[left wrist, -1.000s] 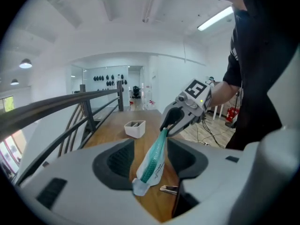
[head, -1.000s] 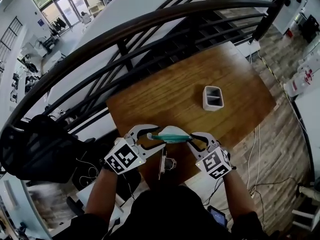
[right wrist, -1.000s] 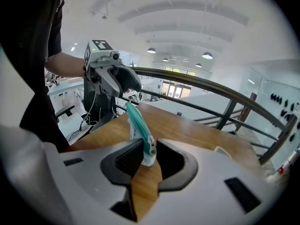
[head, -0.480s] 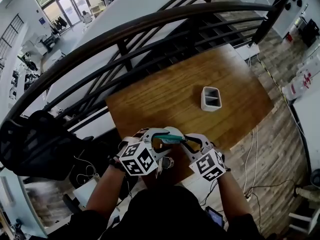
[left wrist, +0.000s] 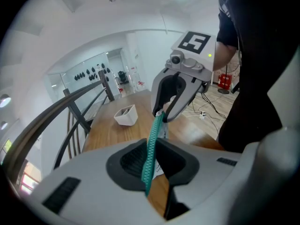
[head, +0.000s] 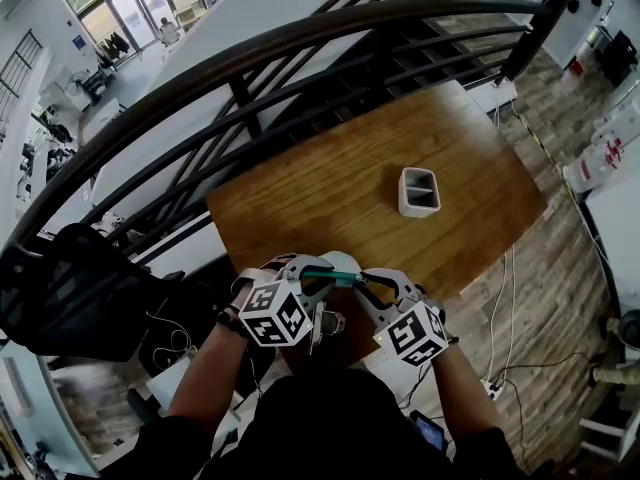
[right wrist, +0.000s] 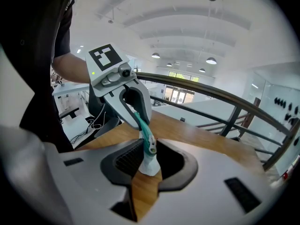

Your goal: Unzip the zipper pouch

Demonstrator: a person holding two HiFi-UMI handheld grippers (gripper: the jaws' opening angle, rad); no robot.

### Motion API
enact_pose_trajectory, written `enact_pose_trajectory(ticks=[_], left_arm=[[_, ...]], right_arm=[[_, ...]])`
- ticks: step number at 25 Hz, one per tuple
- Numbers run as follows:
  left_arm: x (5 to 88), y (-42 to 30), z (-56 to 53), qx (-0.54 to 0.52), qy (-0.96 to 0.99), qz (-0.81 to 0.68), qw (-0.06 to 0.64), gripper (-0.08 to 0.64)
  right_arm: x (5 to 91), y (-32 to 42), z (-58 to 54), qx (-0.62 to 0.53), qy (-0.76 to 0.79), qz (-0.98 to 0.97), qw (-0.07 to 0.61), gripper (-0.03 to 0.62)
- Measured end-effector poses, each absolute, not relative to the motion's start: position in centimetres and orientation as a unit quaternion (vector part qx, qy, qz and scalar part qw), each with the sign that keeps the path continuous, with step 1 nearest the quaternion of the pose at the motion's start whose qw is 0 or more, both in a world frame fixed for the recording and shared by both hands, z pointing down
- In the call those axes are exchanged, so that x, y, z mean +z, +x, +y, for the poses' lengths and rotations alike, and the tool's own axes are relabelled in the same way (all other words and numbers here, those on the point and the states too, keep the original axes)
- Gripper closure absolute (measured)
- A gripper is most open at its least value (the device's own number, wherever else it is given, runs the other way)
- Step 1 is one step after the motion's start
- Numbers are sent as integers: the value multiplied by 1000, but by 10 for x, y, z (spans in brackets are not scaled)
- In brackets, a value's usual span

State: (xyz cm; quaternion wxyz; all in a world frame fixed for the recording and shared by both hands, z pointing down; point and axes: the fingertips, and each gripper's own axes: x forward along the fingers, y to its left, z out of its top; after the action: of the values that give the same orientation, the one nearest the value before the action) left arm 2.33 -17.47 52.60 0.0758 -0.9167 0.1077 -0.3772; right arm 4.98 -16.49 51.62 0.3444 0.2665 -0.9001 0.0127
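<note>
A small white pouch with a teal zipper (head: 338, 268) hangs over the near edge of the wooden table (head: 330, 183), stretched between my two grippers. My left gripper (head: 312, 270) has just been closing its jaws, and the zipper edge (left wrist: 153, 139) now sits pinched between its pads. In the left gripper view the teal strip runs from the left gripper (left wrist: 151, 164) across to the right gripper (left wrist: 164, 114). My right gripper (right wrist: 147, 161) is shut on the other end of the pouch (right wrist: 150, 167), with the zipper slider (right wrist: 151, 146) just ahead of its jaws.
A white two-compartment holder (head: 419, 191) stands on the right half of the table. A dark curved railing (head: 300, 43) runs behind the table's far edge. Cables (head: 500, 308) lie on the floor to the right. My body is close below the grippers.
The left gripper rolled, sank a little and moved in toward the right one. Its jaws went from wide around the pouch's end to closed on the zipper edge. The right gripper kept its grip.
</note>
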Motion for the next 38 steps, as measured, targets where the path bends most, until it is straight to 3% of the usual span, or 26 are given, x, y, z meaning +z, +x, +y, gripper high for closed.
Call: enact_pose_trajectory(ticks=[2,6,14,17,25,32,38], left_arm=[[526,23,-175,-378,-916,106,76,506],[524,18,-173,-370,-921,99,71,518],[522,7,-169,-353,-930,93,38,518],[521,5,-169,-350,-932,93,31,518],[520,2,-175,-335,-936,108,7,517],[511,-4,-179,-309,-943,125,-14,453],[472,-11,-191,-237,-953,174,-68,448]], right_arm=[[513,50,-165,17,268,-906,328,508],[511,53,-164,43,256,-922,286,391],[532,48,-167,59,194,-937,284,385],[531,40,-169,57,179,-941,280,405],[524,35,-171,70,161,-951,255,561],[517,34,-173,71,197,-947,243,580],[512,43,-180,54,246,-935,251,581]])
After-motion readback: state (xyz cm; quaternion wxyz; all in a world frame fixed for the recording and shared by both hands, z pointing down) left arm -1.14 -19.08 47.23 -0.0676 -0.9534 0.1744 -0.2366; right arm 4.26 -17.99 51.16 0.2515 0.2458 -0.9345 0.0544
